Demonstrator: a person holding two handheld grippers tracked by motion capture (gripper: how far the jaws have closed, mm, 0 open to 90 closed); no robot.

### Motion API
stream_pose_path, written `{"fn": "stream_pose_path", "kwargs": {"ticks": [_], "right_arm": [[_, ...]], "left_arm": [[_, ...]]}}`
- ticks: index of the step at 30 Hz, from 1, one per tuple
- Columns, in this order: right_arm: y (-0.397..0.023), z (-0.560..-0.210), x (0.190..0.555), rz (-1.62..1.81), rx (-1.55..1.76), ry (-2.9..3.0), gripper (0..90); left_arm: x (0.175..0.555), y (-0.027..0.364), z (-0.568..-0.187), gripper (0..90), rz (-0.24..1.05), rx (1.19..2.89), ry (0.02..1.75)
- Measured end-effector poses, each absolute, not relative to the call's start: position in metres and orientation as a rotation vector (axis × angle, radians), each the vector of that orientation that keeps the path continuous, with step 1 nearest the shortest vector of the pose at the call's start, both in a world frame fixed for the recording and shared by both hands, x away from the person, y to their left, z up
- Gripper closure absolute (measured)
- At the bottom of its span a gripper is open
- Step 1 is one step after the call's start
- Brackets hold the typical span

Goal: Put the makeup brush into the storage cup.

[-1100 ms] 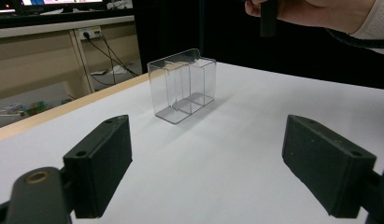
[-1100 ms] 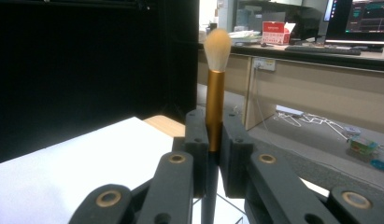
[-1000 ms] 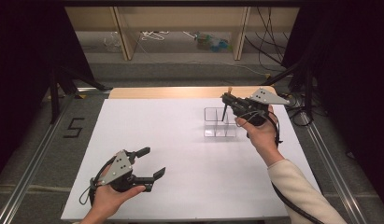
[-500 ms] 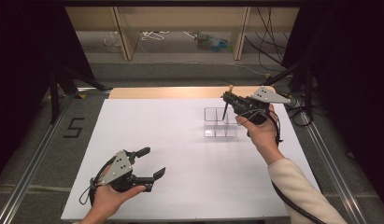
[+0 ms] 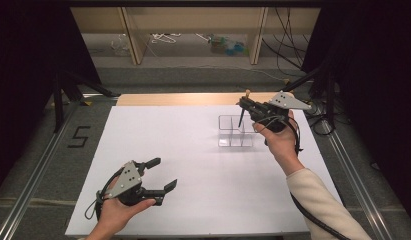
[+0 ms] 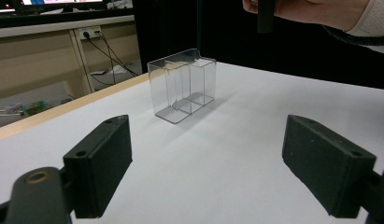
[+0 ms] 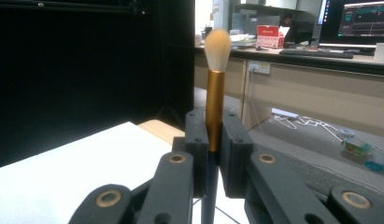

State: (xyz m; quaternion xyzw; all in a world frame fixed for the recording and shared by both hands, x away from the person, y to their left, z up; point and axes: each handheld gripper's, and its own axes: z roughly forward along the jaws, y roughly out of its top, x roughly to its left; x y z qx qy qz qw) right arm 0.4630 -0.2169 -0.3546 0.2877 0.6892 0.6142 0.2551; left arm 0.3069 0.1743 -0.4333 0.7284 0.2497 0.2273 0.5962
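Observation:
A make-up brush (image 5: 241, 116) with a gold ferrule, pale bristles and a dark handle stands upright in my right gripper (image 5: 244, 103), which is shut on it. Its handle tip hangs just over a clear plastic organiser (image 5: 235, 134) with several compartments, at the back right of the white table (image 5: 193, 145). In the right gripper view the brush (image 7: 215, 93) rises between the pads of the right gripper (image 7: 213, 135). My left gripper (image 5: 163, 173) rests open near the front left, with nothing between its fingers. In the left gripper view, the left gripper (image 6: 213, 163) faces the organiser (image 6: 182, 84), and the brush handle (image 6: 266, 16) hangs above it.
A wooden strip (image 5: 183, 99) runs along the table's far edge, with shelving and cables beyond. A "5" mark (image 5: 79, 136) lies on the floor to the left. Metal rails run along both sides of the table.

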Motion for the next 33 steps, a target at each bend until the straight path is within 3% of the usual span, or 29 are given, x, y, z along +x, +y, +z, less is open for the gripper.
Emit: {"fn": "stream_pose_path", "kwargs": {"ticks": [33], "right_arm": [[-0.2161,-0.3545,0.4706,1.66,0.778,1.838,83.6]], "left_arm": [[0.3071,0.1745,-0.4335,15.7,0.525,1.692,0.578]]}}
